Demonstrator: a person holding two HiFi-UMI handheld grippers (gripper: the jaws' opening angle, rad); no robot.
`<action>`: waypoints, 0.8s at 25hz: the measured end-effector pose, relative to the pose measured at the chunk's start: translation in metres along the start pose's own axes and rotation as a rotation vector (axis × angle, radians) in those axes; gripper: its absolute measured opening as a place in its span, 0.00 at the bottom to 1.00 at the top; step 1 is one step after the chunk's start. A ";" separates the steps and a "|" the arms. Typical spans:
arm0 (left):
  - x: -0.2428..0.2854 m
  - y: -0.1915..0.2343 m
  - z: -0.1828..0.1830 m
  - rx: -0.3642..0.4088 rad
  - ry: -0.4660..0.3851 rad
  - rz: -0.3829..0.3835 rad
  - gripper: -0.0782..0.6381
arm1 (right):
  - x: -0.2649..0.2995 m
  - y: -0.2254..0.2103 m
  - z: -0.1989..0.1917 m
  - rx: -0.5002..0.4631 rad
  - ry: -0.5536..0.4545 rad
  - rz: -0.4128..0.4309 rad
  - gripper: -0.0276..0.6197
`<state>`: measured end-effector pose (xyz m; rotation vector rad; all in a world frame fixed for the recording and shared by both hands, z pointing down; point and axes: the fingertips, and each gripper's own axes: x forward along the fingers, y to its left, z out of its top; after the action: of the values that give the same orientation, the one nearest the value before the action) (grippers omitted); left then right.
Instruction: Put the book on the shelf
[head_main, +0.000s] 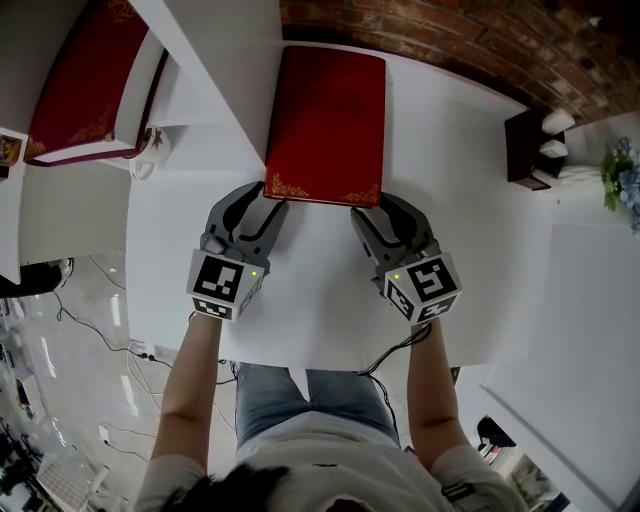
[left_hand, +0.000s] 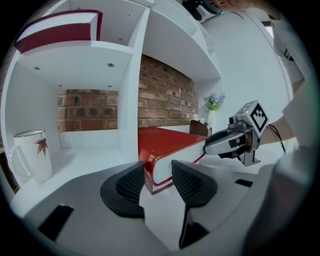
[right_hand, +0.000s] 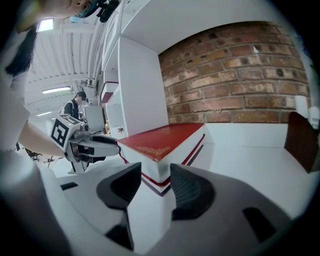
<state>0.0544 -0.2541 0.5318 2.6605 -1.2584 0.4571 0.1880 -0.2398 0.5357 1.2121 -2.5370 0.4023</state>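
A red book (head_main: 325, 120) with gold corner trim lies flat on the white table (head_main: 470, 230), its far end against the brick wall. My left gripper (head_main: 266, 200) is at the book's near left corner and my right gripper (head_main: 372, 206) at its near right corner. In the left gripper view the book (left_hand: 165, 137) has its corner between the open jaws of the left gripper (left_hand: 158, 172), pads clear of it. The right gripper view shows the same: the book (right_hand: 165, 137) pokes its corner into the open right gripper (right_hand: 155, 175), untouched.
A white shelf divider (head_main: 215, 70) stands just left of the book. Beyond it are a white mug (left_hand: 30, 155) and, on a higher shelf, a second red book (head_main: 80, 80). A dark brown box (head_main: 530, 150) and flowers (head_main: 620, 175) sit at the right.
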 end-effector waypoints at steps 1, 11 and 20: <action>0.000 0.000 0.000 -0.001 0.000 -0.002 0.34 | 0.002 0.000 0.000 0.000 0.000 0.004 0.32; 0.001 -0.001 -0.002 -0.018 0.000 -0.009 0.35 | 0.007 -0.001 0.002 0.024 -0.004 0.009 0.32; 0.000 -0.004 0.004 0.003 -0.005 0.059 0.33 | 0.001 -0.003 0.004 0.000 -0.006 -0.052 0.28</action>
<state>0.0583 -0.2528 0.5284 2.6347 -1.3414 0.4620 0.1894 -0.2440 0.5326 1.2785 -2.5040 0.3874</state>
